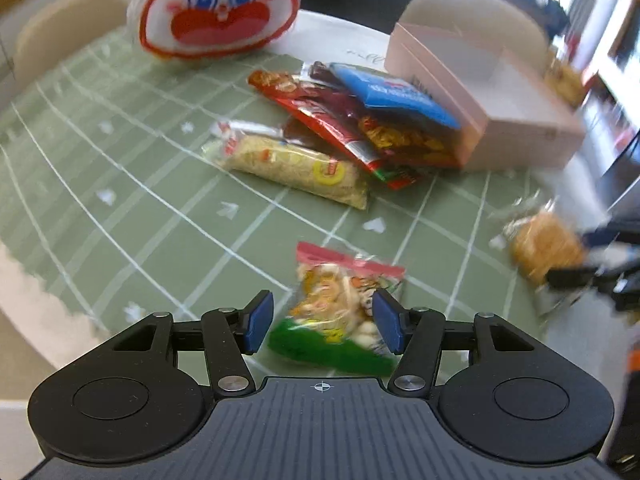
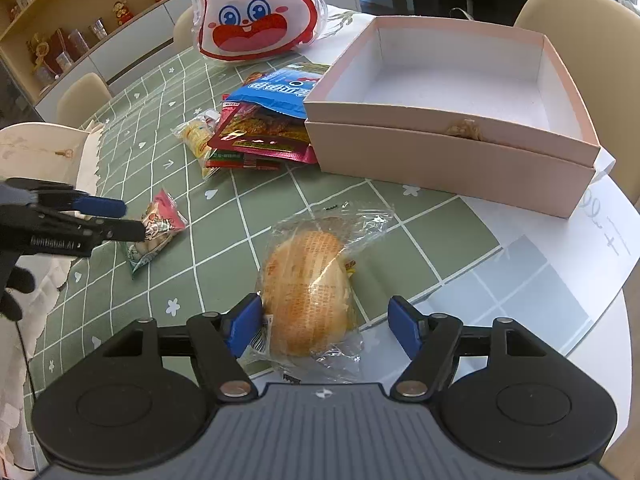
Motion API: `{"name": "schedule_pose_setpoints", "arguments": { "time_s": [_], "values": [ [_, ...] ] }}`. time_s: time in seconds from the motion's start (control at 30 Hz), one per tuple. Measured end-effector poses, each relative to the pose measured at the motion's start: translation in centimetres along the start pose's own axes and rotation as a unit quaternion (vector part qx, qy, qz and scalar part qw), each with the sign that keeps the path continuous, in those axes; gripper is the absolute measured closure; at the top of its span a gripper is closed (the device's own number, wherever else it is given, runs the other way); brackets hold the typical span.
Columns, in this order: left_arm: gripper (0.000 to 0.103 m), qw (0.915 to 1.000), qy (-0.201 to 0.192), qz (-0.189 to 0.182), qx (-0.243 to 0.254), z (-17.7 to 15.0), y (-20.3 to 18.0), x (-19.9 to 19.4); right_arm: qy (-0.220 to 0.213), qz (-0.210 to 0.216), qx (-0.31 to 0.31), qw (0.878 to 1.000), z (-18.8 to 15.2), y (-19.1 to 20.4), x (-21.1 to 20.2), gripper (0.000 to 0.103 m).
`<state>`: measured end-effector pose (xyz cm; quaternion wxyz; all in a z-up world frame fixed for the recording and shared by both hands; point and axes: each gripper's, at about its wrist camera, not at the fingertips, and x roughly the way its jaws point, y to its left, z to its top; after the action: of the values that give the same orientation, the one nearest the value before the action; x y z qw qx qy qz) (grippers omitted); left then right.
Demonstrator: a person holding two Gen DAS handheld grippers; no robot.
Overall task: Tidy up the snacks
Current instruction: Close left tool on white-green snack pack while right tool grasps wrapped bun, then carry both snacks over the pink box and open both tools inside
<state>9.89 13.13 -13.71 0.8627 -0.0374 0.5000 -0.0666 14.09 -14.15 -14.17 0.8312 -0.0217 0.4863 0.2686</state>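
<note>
My left gripper [image 1: 323, 320] stands open around a small snack bag [image 1: 340, 304] with a red top and green bottom, which lies on the green checked cloth. From the right wrist view the left gripper [image 2: 130, 220] reaches that bag [image 2: 162, 224] from the left. My right gripper [image 2: 325, 330] is open over a bun [image 2: 308, 292] in clear wrap, with a gap at its right pad [image 2: 406, 332]. The open pink box [image 2: 440, 156] holds one small snack [image 2: 464, 128]. Against its left wall leans a pile: a blue packet [image 2: 280, 92], red packets [image 2: 260, 136] and a yellow pack [image 2: 196, 136].
A rabbit-faced bag [image 2: 252, 12] stands at the back of the round table. White paper [image 2: 600, 232] lies under the box at the right edge. Beige chairs [image 2: 580, 4] ring the table. A gloved hand [image 2: 16, 280] holds the left gripper.
</note>
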Motion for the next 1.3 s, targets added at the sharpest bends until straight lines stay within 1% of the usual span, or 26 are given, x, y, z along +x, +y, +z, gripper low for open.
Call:
{"name": "schedule_pose_setpoints", "arguments": {
  "time_s": [0.07,0.1,0.17,0.23,0.33,0.43,0.5,0.57,0.6,0.67,0.73,0.87,0.9,0.97,1.0,1.07,1.13,1.23,1.3],
  "values": [
    [0.042,0.9998,0.004,-0.018,-0.002,0.0,-0.1,0.5,0.0,-0.001,0.0,1.0,0.0,0.0,0.0,0.031],
    [0.04,0.9998,0.006,-0.02,0.001,-0.1,-0.4,0.8,-0.001,-0.002,0.002,1.0,0.0,-0.1,0.0,0.03],
    [0.034,0.9997,0.008,-0.017,0.013,-0.5,-1.3,1.2,-0.002,-0.003,0.006,1.0,-0.1,-0.2,0.1,0.027],
    [0.034,0.9994,0.006,-0.008,0.034,-0.6,-2.2,1.2,-0.003,-0.004,0.007,1.0,-0.1,-0.2,0.1,0.026],
    [0.033,0.9989,0.005,-0.011,0.045,-0.8,-2.6,1.2,-0.004,-0.007,0.0,1.0,-0.2,0.0,0.2,0.025],
    [0.029,0.9977,-0.002,0.01,0.067,-1.1,-3.6,1.5,-0.007,-0.01,-0.004,1.0,-0.2,0.2,0.3,0.024],
    [0.028,0.9954,-0.005,0.032,0.091,-1.6,-4.6,1.6,-0.008,-0.012,-0.006,1.0,-0.1,0.3,0.4,0.024],
    [0.029,0.9964,-0.002,0.033,0.078,-1.5,-4.6,1.7,-0.009,-0.014,-0.009,1.0,0.0,0.4,0.4,0.024],
    [0.029,0.9964,-0.002,0.036,0.076,-1.5,-4.7,1.7,-0.01,-0.015,-0.013,1.0,0.1,0.4,0.4,0.026],
    [0.038,0.9969,-0.002,0.041,0.068,-1.6,-4.9,1.5,-0.018,-0.017,-0.024,0.999,0.3,0.6,0.2,0.033],
    [0.039,0.9979,-0.001,0.037,0.054,-2.0,-5.2,1.1,-0.021,-0.01,-0.042,0.999,0.5,0.9,0.0,0.053],
    [0.041,0.999,0.008,0.028,0.033,-3.0,-6.6,0.1,-0.021,0.005,-0.052,0.998,0.9,1.0,-0.8,0.056],
    [0.041,0.9992,0.011,0.023,0.031,-3.3,-7.3,-0.3,-0.026,0.013,-0.05,0.998,0.9,0.8,-1.4,0.056],
    [0.041,0.9994,0.004,0.007,0.034,-3.5,-8.9,-1.6,-0.037,0.028,-0.042,0.998,0.9,0.2,-2.9,0.057],
    [0.041,0.9994,-0.003,-0.005,0.035,-3.3,-9.7,-2.4,-0.046,0.033,-0.035,0.998,1.0,-0.4,-4.0,0.057],
    [0.041,0.9983,-0.031,-0.03,0.038,-2.0,-11.1,-4.0,-0.069,0.035,-0.025,0.997,1.2,-1.4,-6.3,0.057],
    [0.041,0.9956,-0.074,-0.043,0.04,0.4,-12.3,-5.4,-0.094,0.029,-0.018,0.995,1.4,-2.4,-8.6,0.057],
    [0.041,0.9867,-0.149,-0.061,0.027,5.6,-13.4,-6.4,-0.125,0.007,-0.021,0.992,1.8,-3.5,-11.3,0.057],
    [0.041,0.9789,-0.188,-0.082,0.004,9.2,-13.7,-5.8,-0.141,-0.014,-0.028,0.99,2.0,-4.0,-12.6,0.057]
  ]
}}
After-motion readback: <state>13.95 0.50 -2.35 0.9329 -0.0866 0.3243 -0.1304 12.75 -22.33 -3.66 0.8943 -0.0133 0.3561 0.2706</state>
